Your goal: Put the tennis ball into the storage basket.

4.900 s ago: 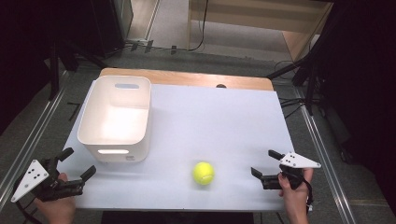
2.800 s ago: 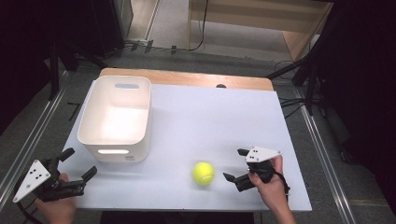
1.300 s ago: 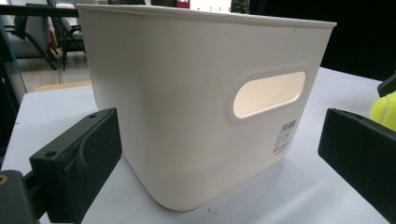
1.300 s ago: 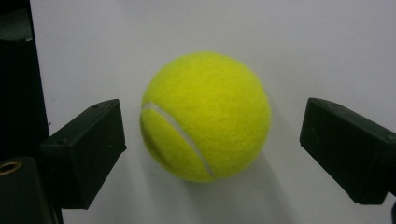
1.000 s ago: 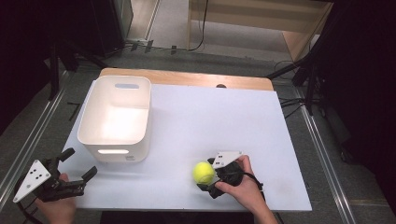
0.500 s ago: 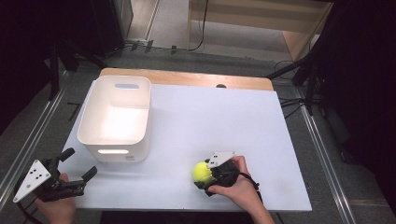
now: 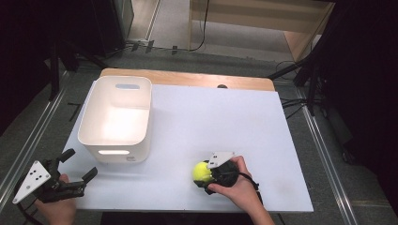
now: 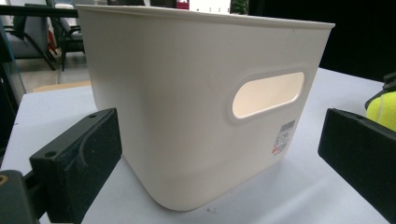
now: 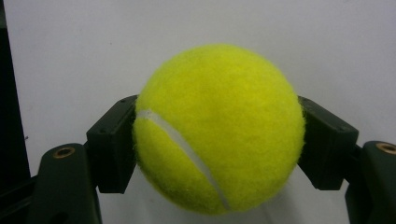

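Note:
A yellow tennis ball (image 7: pixel 201 171) lies on the white table (image 7: pixel 220 117) near its front edge. My right gripper (image 7: pixel 203 175) has just been closing, and its two black pads (image 9: pixel 112 149) now press the ball (image 9: pixel 219 126) from both sides; it is shut on it. At the front left corner my left gripper (image 7: pixel 80 163) is held still with its jaws wide apart and nothing between them. In the left gripper view it (image 8: pixel 219 154) faces the white bin (image 8: pixel 187 93), and the ball (image 8: pixel 383 109) peeks in at the right edge.
The white plastic bin (image 7: pixel 115 152) with cut-out handles stands on the left half of the table, and its inside looks bare. A wooden strip (image 7: pixel 187 78) runs along the table's far edge. Metal rails flank both sides.
My right gripper came in from the right to the ball, and its jaws closed onto it. The left gripper, ball and bin stayed where they were.

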